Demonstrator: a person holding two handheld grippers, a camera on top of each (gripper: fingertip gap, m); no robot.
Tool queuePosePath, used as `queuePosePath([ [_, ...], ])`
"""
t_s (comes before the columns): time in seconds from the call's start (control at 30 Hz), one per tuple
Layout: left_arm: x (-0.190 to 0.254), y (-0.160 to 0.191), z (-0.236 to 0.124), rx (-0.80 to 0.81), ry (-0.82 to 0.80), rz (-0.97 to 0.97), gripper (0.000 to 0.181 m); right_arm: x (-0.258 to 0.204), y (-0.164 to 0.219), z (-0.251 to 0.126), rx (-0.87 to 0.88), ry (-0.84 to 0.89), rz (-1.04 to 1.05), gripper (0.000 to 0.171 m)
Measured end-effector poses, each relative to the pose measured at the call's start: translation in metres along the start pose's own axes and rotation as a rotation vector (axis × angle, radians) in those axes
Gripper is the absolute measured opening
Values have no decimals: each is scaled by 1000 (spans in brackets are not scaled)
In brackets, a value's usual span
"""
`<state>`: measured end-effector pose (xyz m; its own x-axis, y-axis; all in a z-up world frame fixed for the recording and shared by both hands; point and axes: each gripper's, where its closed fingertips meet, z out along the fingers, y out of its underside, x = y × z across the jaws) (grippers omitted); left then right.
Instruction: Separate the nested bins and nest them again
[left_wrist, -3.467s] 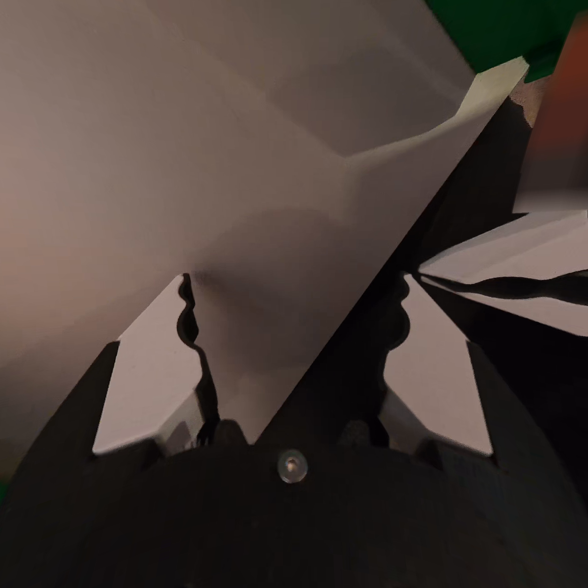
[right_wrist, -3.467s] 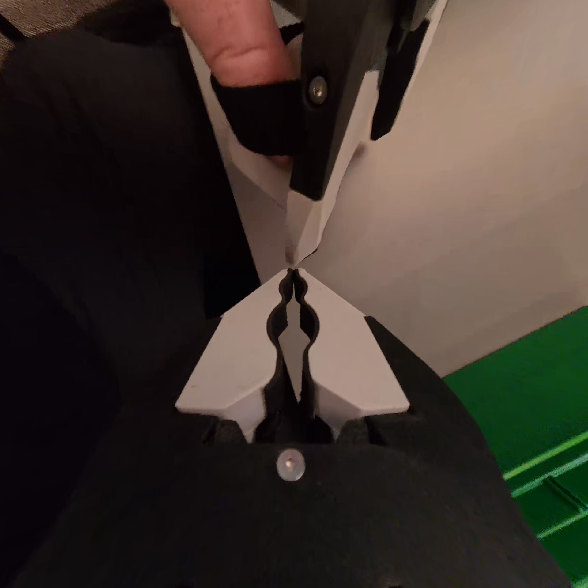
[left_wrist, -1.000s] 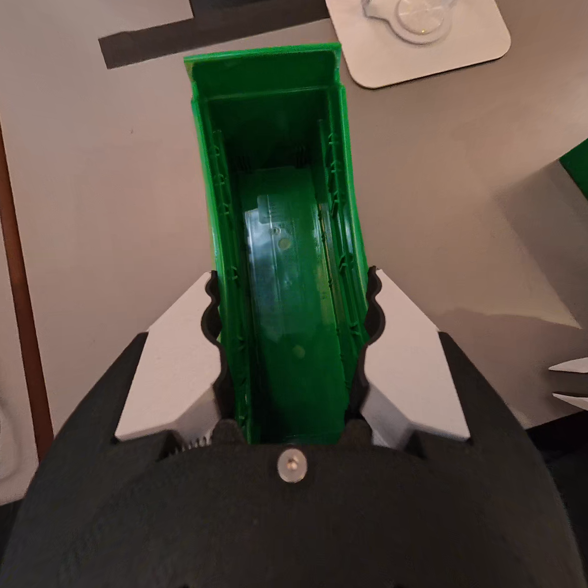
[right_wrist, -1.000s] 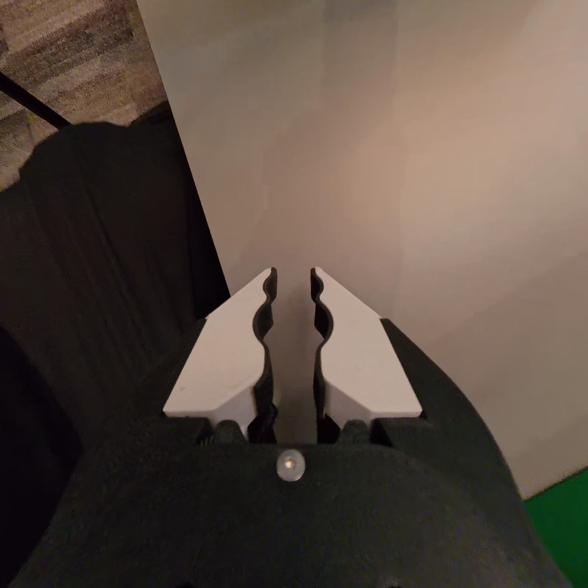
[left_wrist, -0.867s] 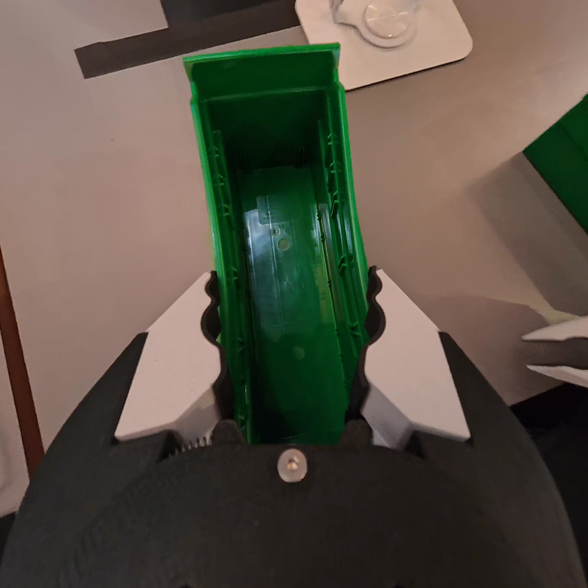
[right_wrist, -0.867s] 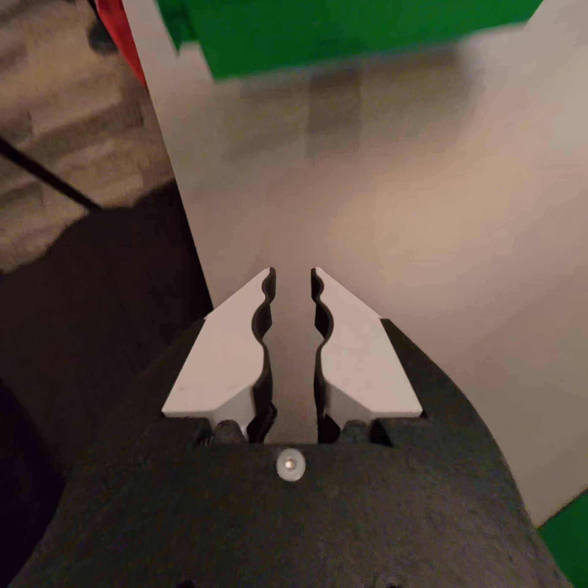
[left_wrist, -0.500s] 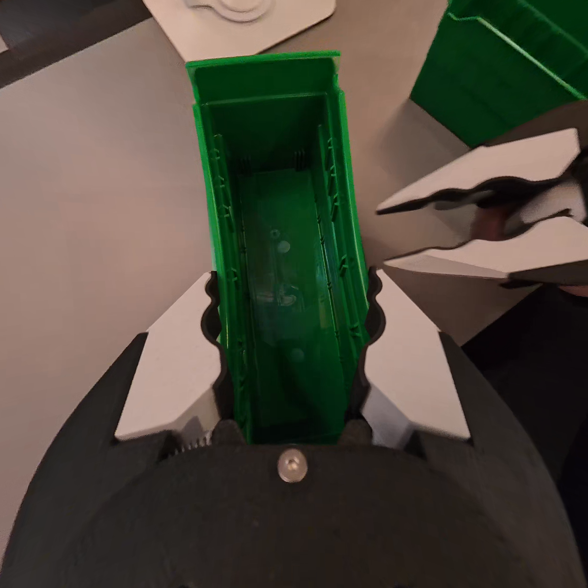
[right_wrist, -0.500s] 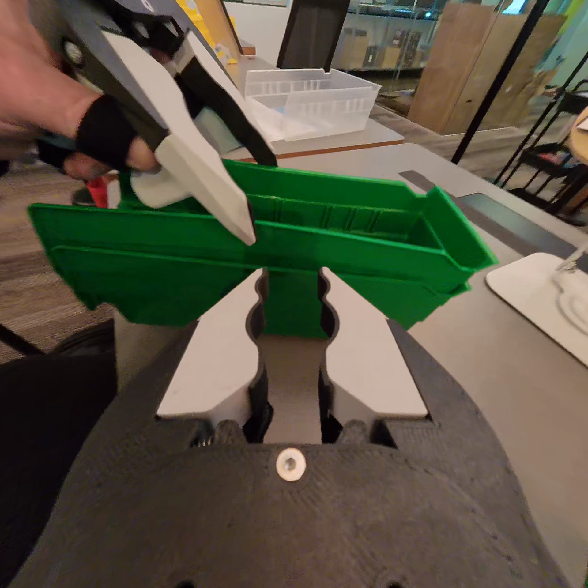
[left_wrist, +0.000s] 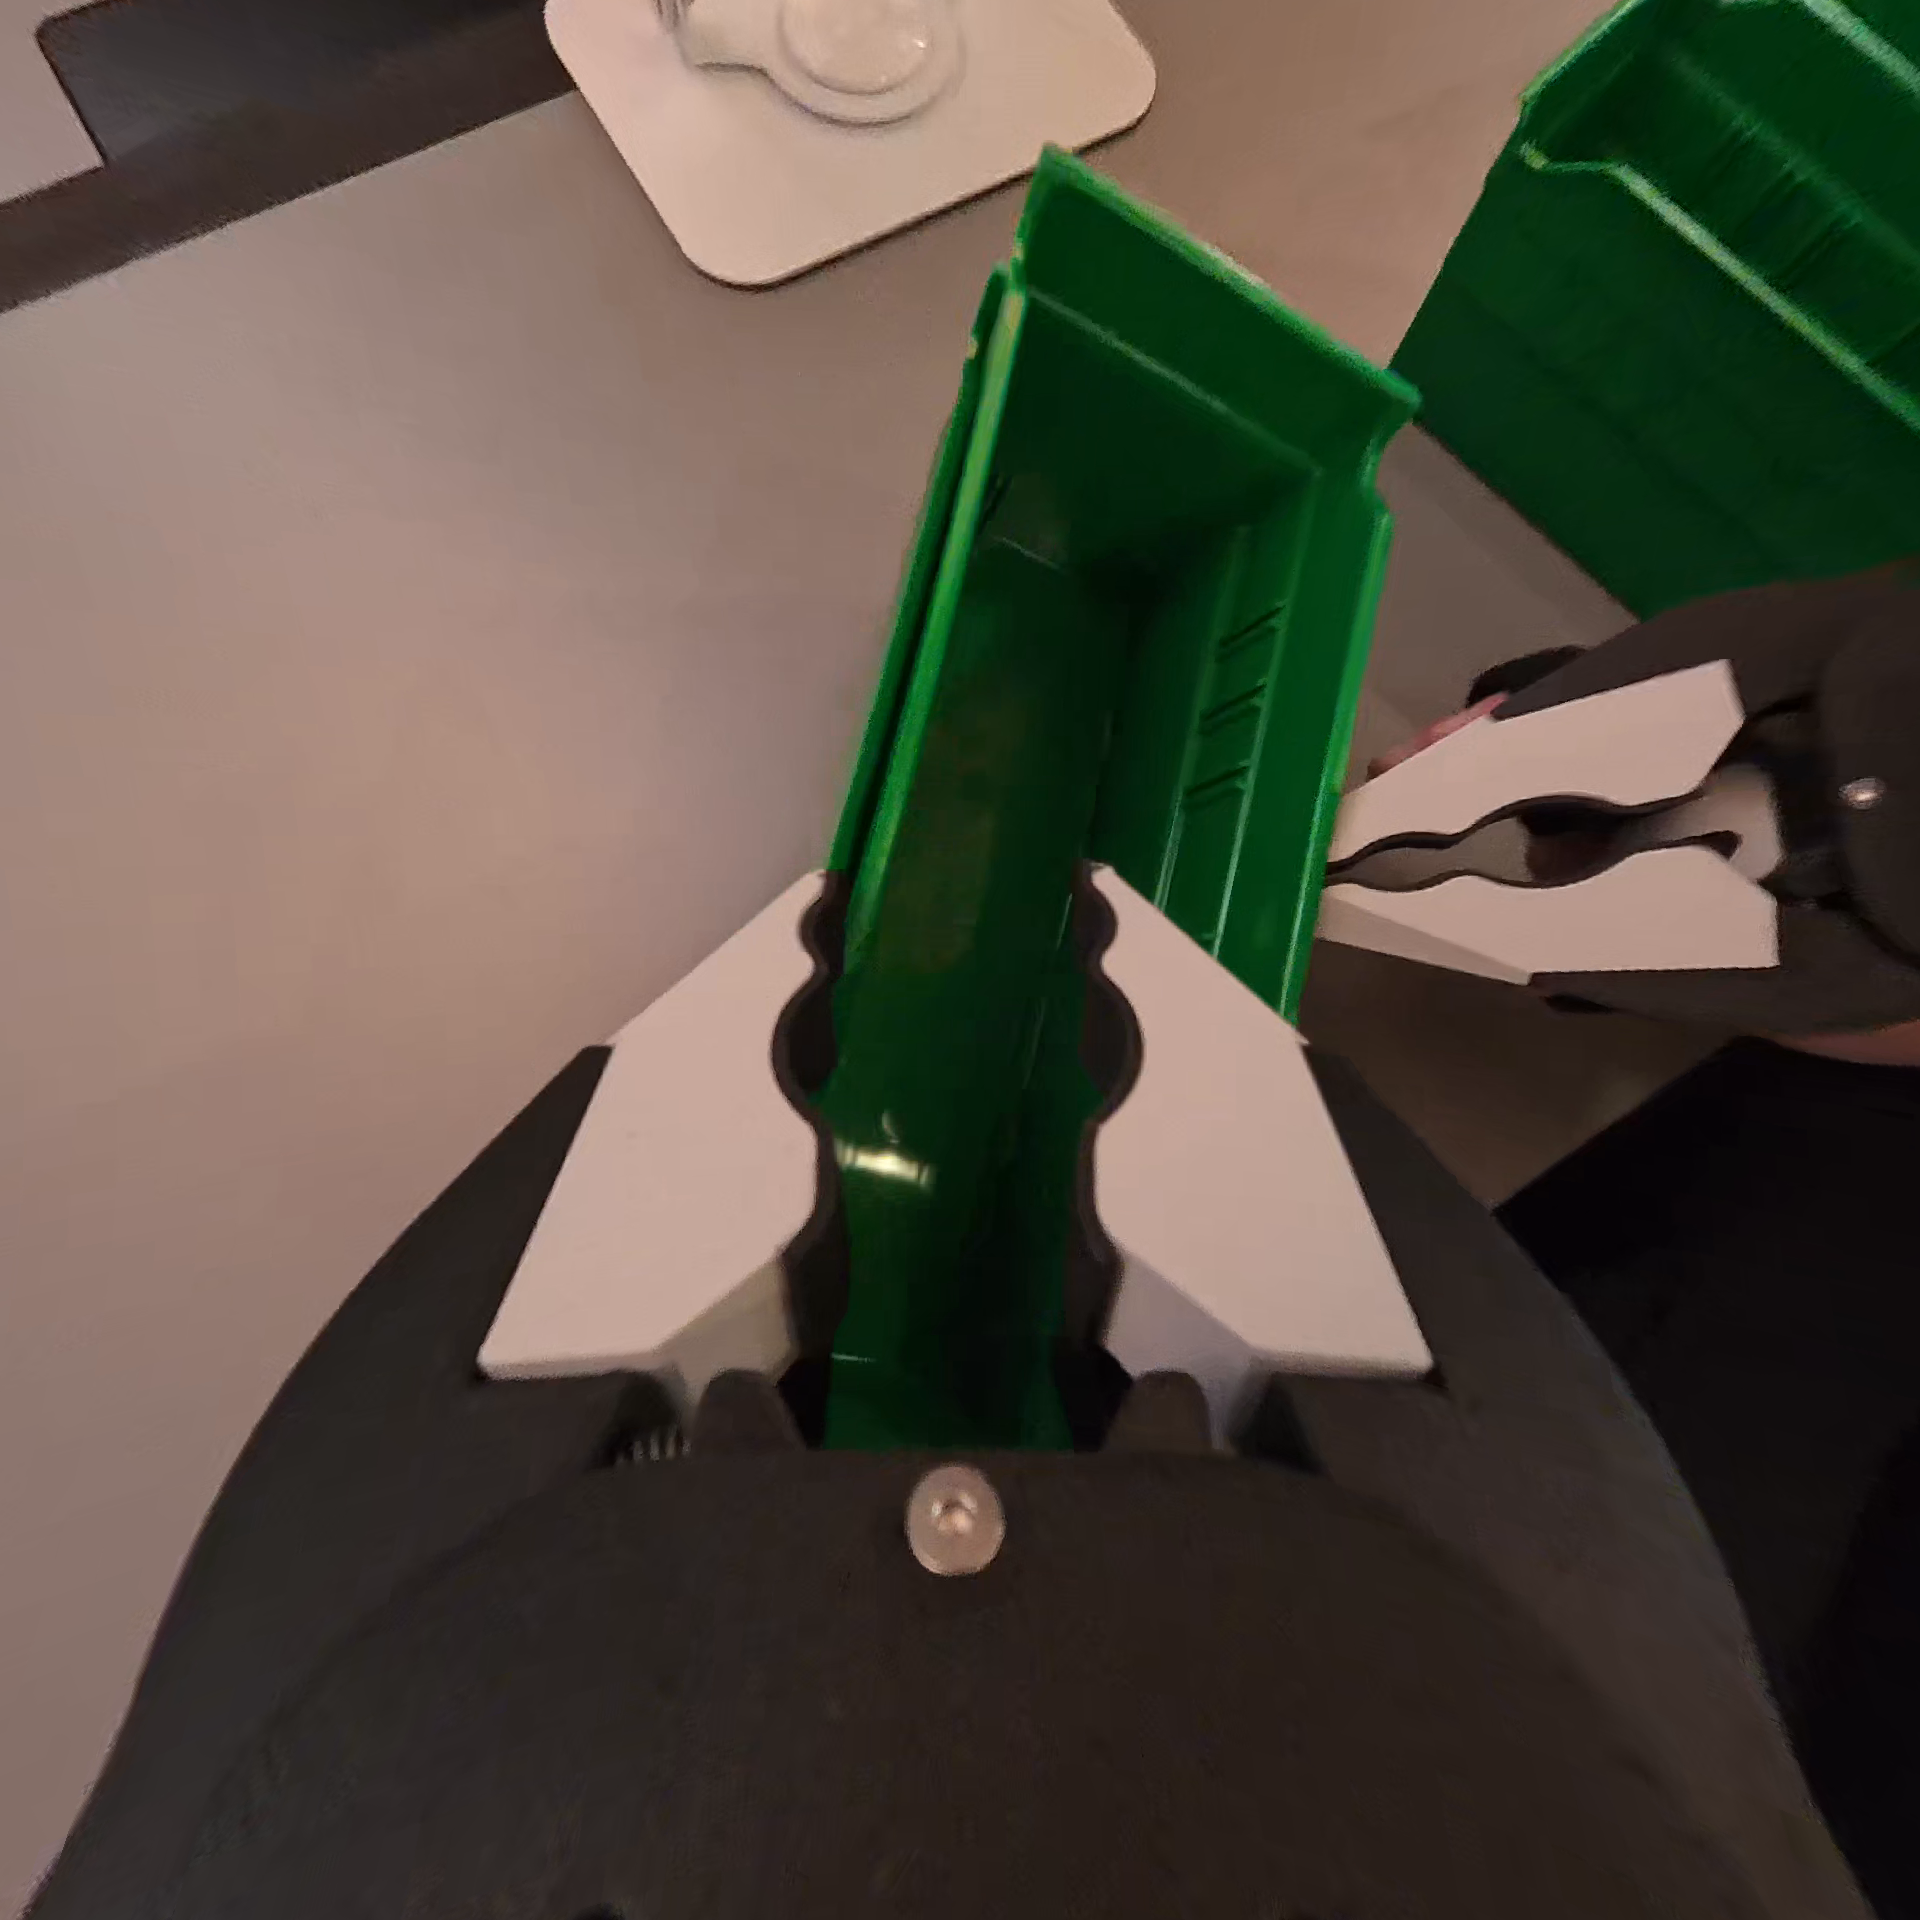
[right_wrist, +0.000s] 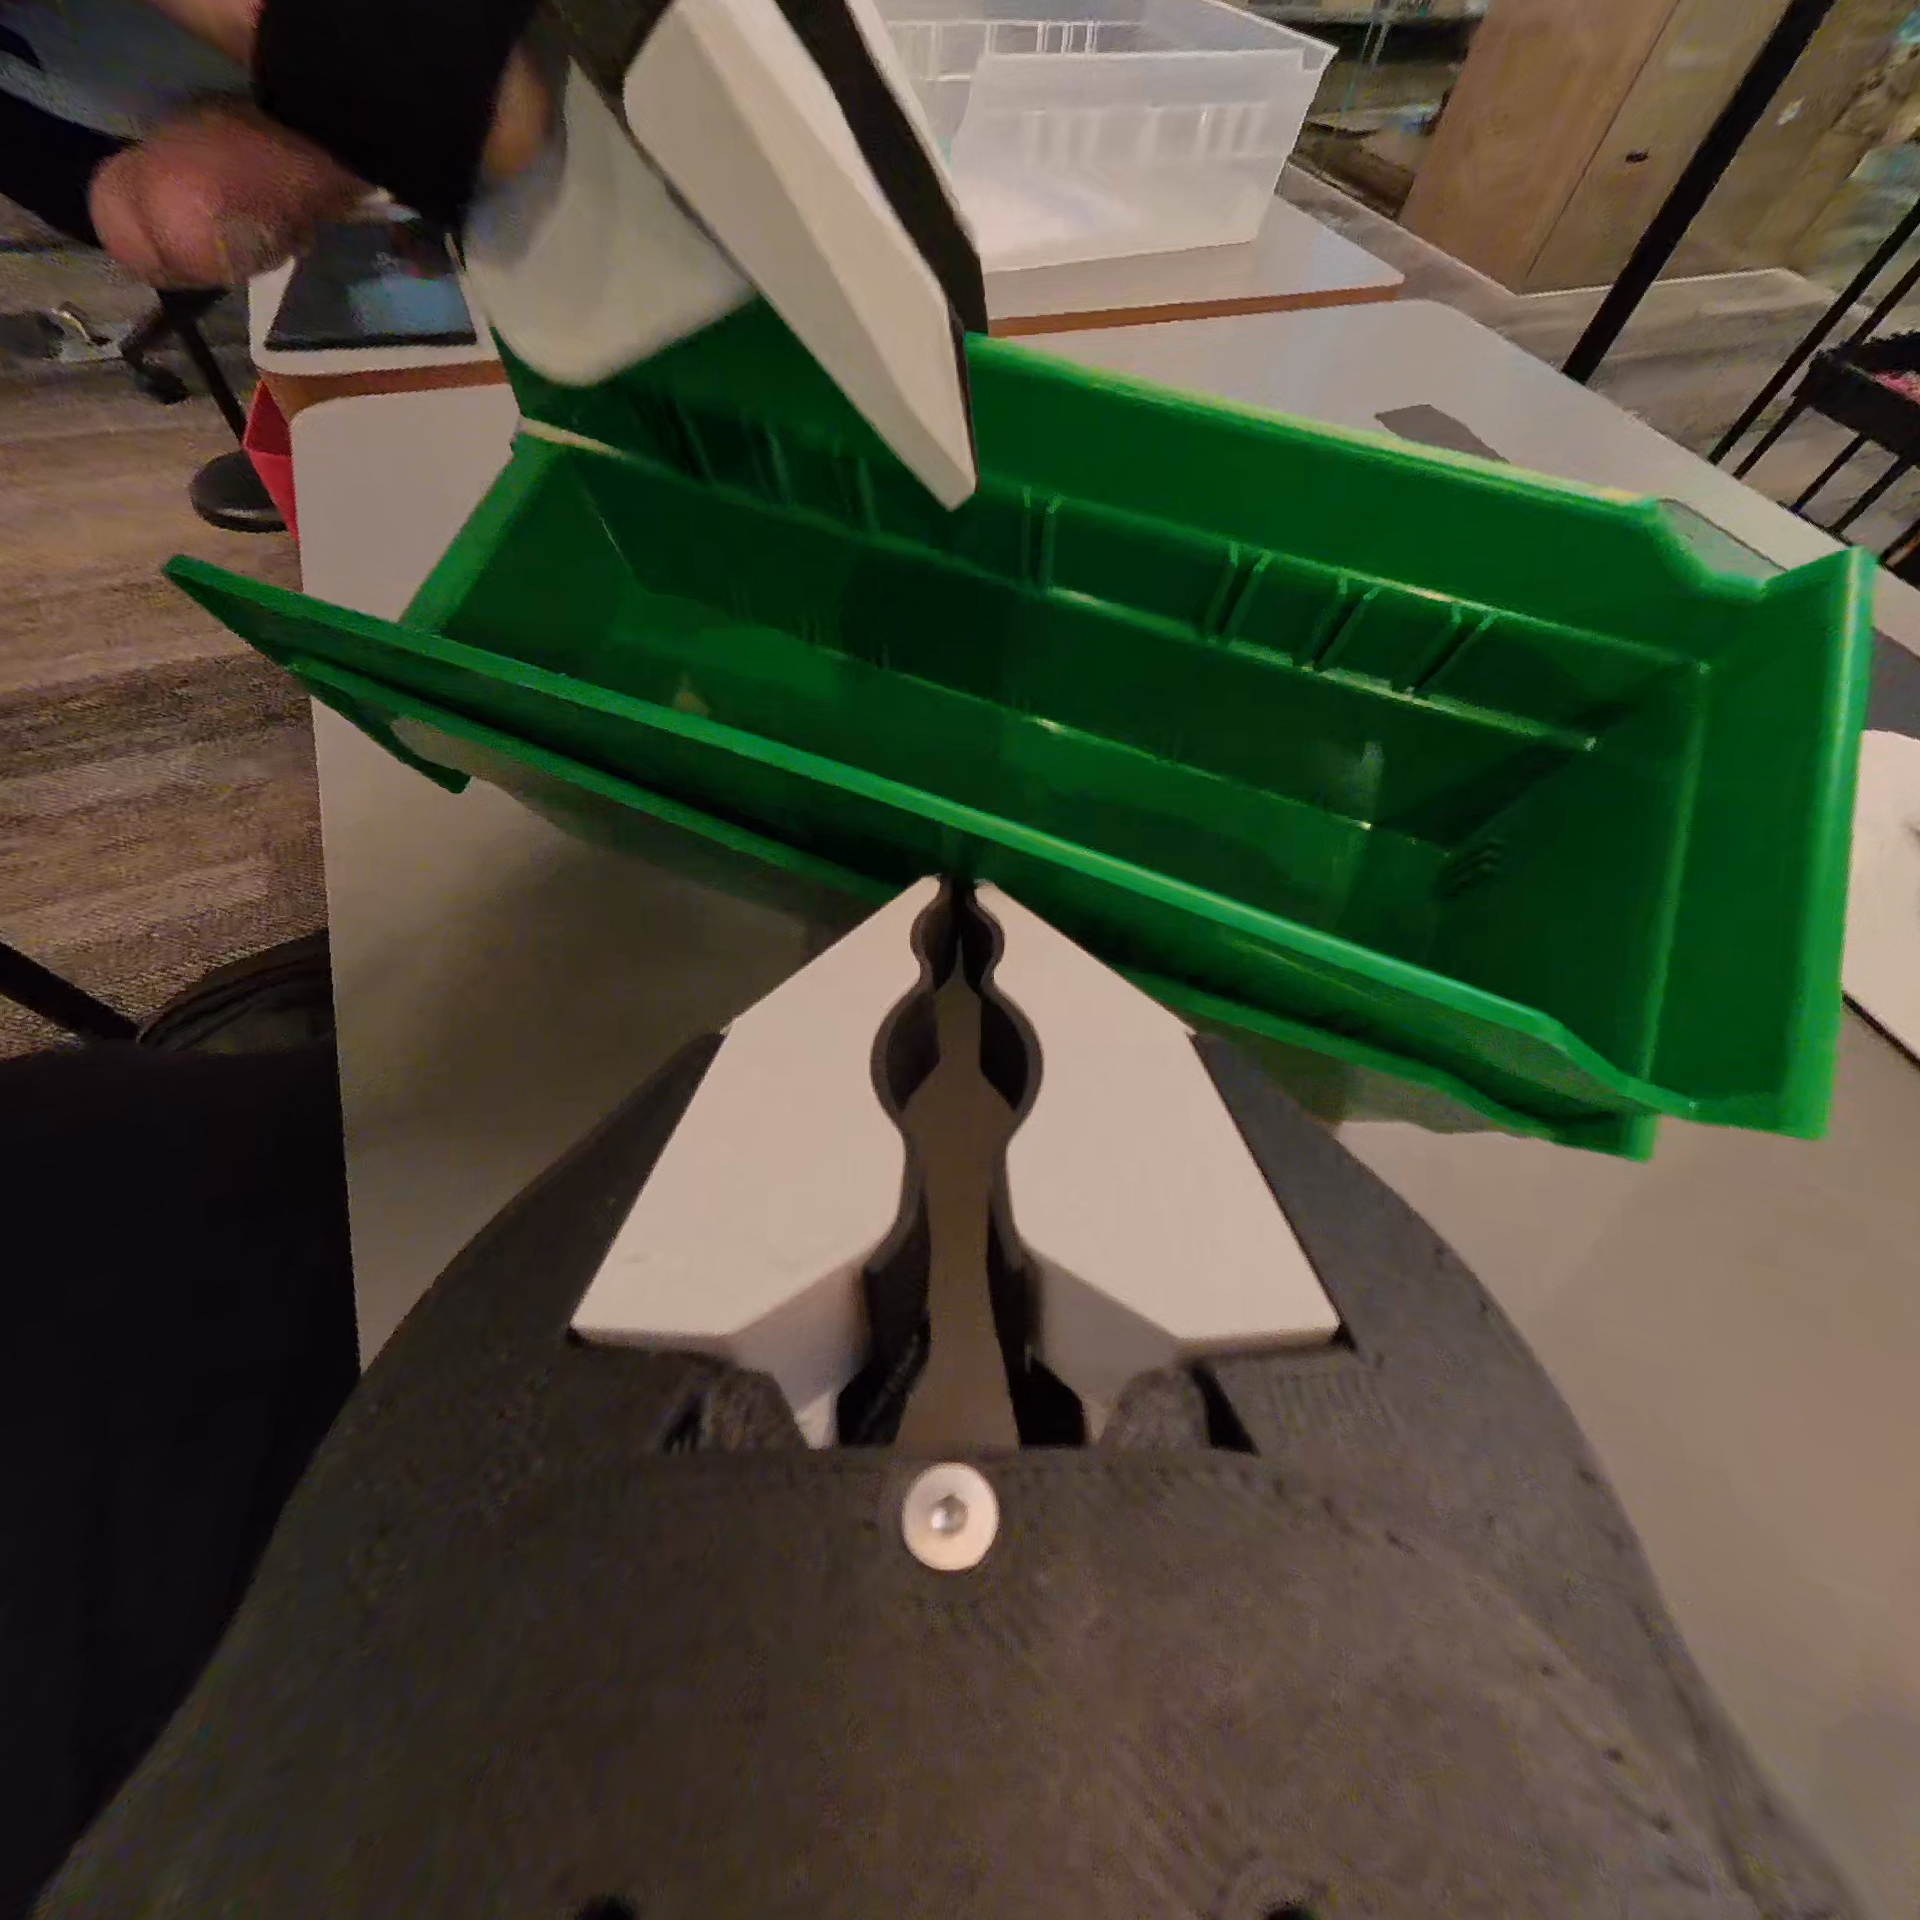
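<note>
Gripping the tilted green bin, left hand-held gripper angles downward.

We find an office or lab workspace: grey tables, carpeted floor, a clear plastic bin, wooden cabinets beyond.

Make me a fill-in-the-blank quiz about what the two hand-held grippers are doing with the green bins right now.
1. The nested bins are coloured ____.
2. The right hand-held gripper pinches the bins' near side ____.
3. The left hand-held gripper grips one ____ of the bins, fingers on either side.
4. Another green bin stands on the ____ beyond them.

Missing words: green; rim; end; table
</note>
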<state>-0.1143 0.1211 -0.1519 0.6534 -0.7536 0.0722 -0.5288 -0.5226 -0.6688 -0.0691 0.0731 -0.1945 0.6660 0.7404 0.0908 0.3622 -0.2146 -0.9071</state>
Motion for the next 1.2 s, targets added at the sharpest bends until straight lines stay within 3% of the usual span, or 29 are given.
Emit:
queuePosePath([
  [0.23, -8, 14, 14, -170, 35, 57, 54, 13, -9, -3, 0, 21, 16, 0],
  [0.27, -5, 9, 12, -151, 60, 50, 63, 13, -8, -3, 0, 14, 20, 0],
  [0.3, -2, 4, 11, -140, 85, 43, 84, 13, -8, -4, 0, 6, 27, 0],
  [0.37, 6, 2, 15, -160, 142, 23, 137, 13, -9, -4, 4, -3, 43, 0],
  [0.43, 15, 6, 28, -203, 163, 50, 157, 12, -9, -3, 6, -8, 52, 0],
  [0.5, 18, 21, 43, -303, 130, 104, 159, 12, -9, -3, 8, -13, 54, 0],
  [0.6, 23, 25, 51, -353, 117, 101, 125, 12, -9, -3, 11, -12, 58, 0],
  [0.77, 25, 24, 48, -355, 121, 108, 107, 12, -8, -3, 7, -8, 54, 0],
  [0.97, 23, 23, 42, -322, 113, 136, 104, 12, -10, -3, 0, -3, 56, 0],
  [1.2, 20, 32, 32, -392, 115, 296, 107, 11, -7, -8, 3, -50, 136, 0],
])
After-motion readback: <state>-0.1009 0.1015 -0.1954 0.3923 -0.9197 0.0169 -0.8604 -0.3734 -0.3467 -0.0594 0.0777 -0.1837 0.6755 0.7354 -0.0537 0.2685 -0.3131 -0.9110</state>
